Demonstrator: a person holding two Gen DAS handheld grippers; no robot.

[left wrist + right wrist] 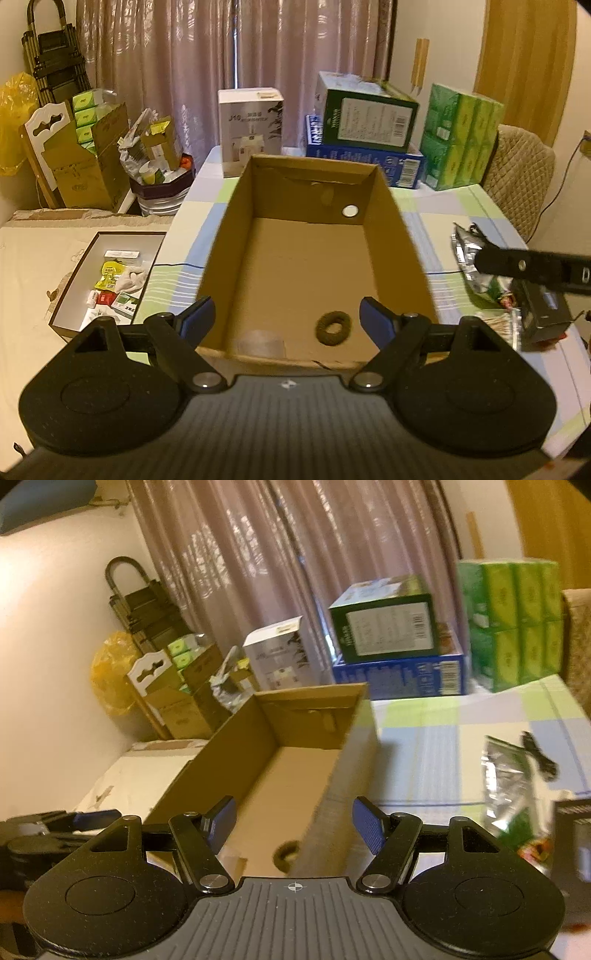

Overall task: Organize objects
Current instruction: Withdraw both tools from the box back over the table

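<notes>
Tray (74, 295): shallow, white inside, lying on the bed left of the bench; holds small packets and a white cloth.
Box (258, 206): open brown carton standing on the bench (443, 206), long axis running away from the left camera; a round hole shows in its far wall.
Tape (260, 341): clear roll on the box floor by the near wall, left of centre.
Ring (333, 328): dark fabric loop, flat on the box floor near the near wall, right of the tape.
Pouch (469, 254): crumpled silver foil with green print, on the bench right of the box.
Black carton (546, 314): small, just beside the pouch at the bench's near right.
Left tool (288, 317): fingers wide apart, holding nothing; it hangs over the box's near wall, with tape and ring lying between and just ahead of its fingertips.
Right tool (293, 823): fingers wide apart, empty; the box's right wall runs between them in the right wrist view, which is motion-blurred. In the left view its black body crosses in front of the pouch; contact cannot be told.
</notes>
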